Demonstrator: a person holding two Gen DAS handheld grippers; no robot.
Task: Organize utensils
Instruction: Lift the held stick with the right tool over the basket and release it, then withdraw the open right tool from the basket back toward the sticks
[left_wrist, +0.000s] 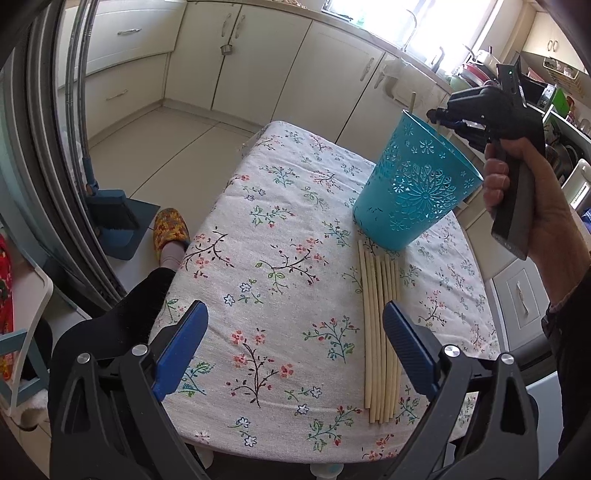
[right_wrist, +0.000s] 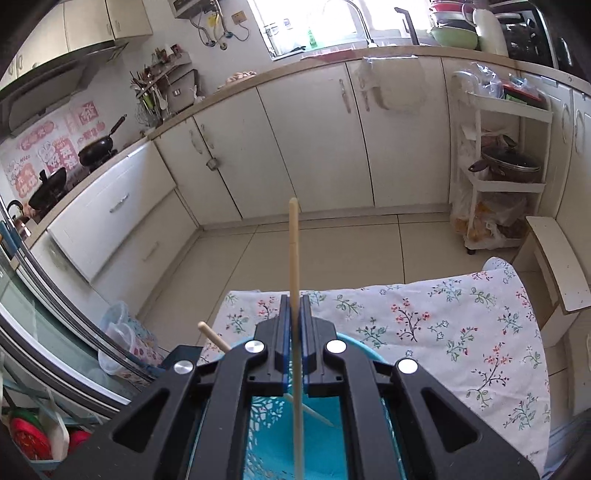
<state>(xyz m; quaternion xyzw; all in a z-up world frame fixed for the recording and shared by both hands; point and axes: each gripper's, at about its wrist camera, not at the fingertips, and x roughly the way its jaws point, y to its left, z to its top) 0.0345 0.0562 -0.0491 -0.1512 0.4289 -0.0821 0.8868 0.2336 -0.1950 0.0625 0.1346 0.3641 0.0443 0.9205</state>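
Note:
A teal perforated cup (left_wrist: 413, 188) stands on the floral tablecloth (left_wrist: 280, 236). Several pale wooden chopsticks (left_wrist: 380, 332) lie side by side in front of it. My left gripper (left_wrist: 295, 325) is open and empty, low over the table, its right finger beside the chopsticks. My right gripper (right_wrist: 294, 317) is shut on a chopstick (right_wrist: 294, 258), held upright over the cup's mouth (right_wrist: 325, 435), with its lower end inside the cup. Another chopstick (right_wrist: 214, 336) leans in the cup. The right gripper also shows in the left wrist view (left_wrist: 439, 114), above the cup's rim.
Cream kitchen cabinets (right_wrist: 306, 147) run along the far wall. A white shelf cart (right_wrist: 498, 177) with a pot stands at the right. A dustpan and brush (left_wrist: 118, 218) and a slippered foot (left_wrist: 170, 232) are on the floor left of the table.

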